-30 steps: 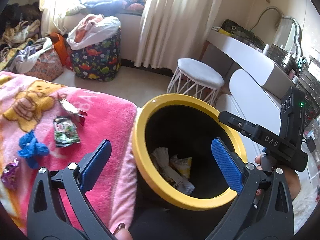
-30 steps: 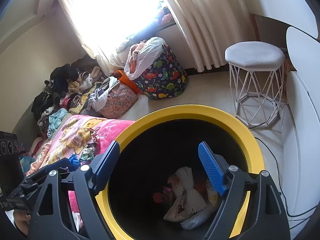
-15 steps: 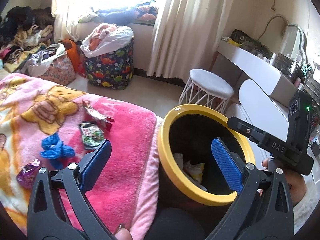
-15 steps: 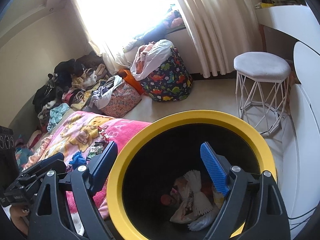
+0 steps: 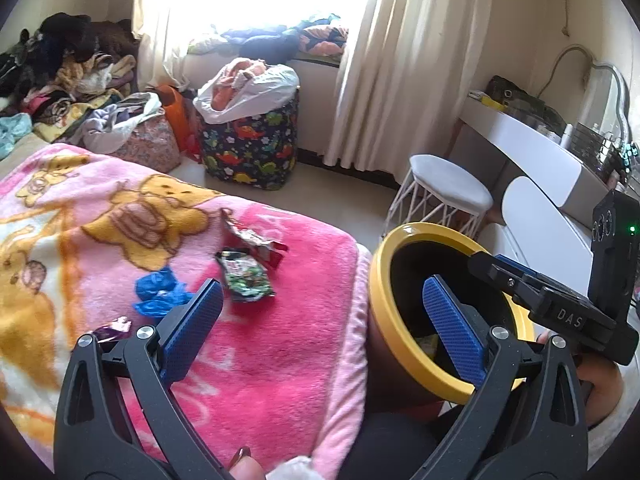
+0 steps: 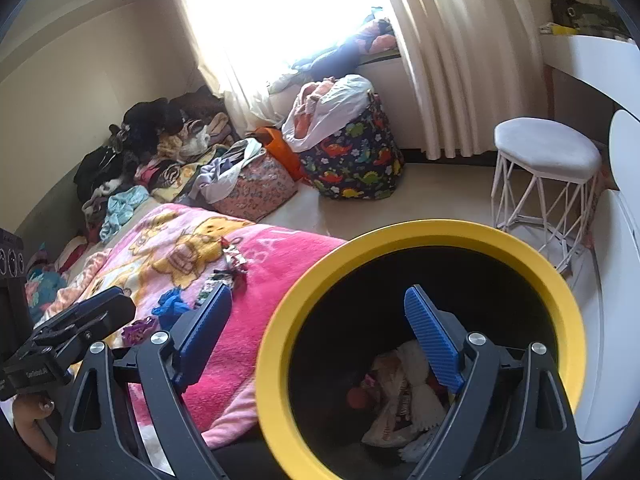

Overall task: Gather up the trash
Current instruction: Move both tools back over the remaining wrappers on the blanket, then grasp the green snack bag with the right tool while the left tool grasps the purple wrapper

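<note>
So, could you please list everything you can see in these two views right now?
bin: one, yellow rim, black inside, beside the blanket, wrappers at its bottom
blanket: one, pink with bear print, left of the bin
green wrapper: one, on the blanket
silver and red wrapper: one, just beyond the green one
blue scrap: one, crumpled, on the blanket
purple wrapper: one, near the left fingers
stool: one, white, on the floor
dinosaur bag: one, dark, by the curtain
left gripper: open, empty
right gripper: open, empty, over the bin
</note>
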### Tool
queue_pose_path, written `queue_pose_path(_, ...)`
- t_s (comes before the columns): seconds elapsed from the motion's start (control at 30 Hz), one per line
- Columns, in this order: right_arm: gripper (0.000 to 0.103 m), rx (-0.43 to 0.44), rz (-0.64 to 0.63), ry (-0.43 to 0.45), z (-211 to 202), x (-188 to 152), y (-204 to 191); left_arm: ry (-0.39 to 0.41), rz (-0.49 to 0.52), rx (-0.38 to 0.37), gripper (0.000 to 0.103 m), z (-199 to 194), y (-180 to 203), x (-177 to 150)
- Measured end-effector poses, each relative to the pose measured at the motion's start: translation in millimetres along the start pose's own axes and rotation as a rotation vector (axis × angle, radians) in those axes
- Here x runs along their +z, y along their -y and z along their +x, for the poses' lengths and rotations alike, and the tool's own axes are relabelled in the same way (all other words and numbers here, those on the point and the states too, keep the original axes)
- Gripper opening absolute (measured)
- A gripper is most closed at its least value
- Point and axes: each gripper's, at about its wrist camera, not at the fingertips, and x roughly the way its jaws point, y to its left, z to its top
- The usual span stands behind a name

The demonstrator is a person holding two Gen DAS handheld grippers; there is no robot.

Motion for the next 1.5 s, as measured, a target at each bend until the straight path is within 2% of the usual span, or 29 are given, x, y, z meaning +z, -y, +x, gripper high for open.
queue_pose_path(0.8,0.086,0.065,-0.168,-0.06,32,-2,-84,0.043,-0.14,0.124,0.092,-26,-87,-9)
queue_pose_path(1.13,0.086,0.096,-0.216,-0.122,73,-1,-118,0.023,-0.223,0.187,0.092,-29,-133,-27)
queue_pose_path(1.27,0.085,0.062,-0.213,-0.161,95,-2,-126,0.004,-0.265,0.202,0.092,-27,-153,-36)
queue_pose_path(1.5,0.075,0.036,-0.183,-0.236,135,-6,-129,-0.053,-0.344,0.206,0.092,-17,-180,-57)
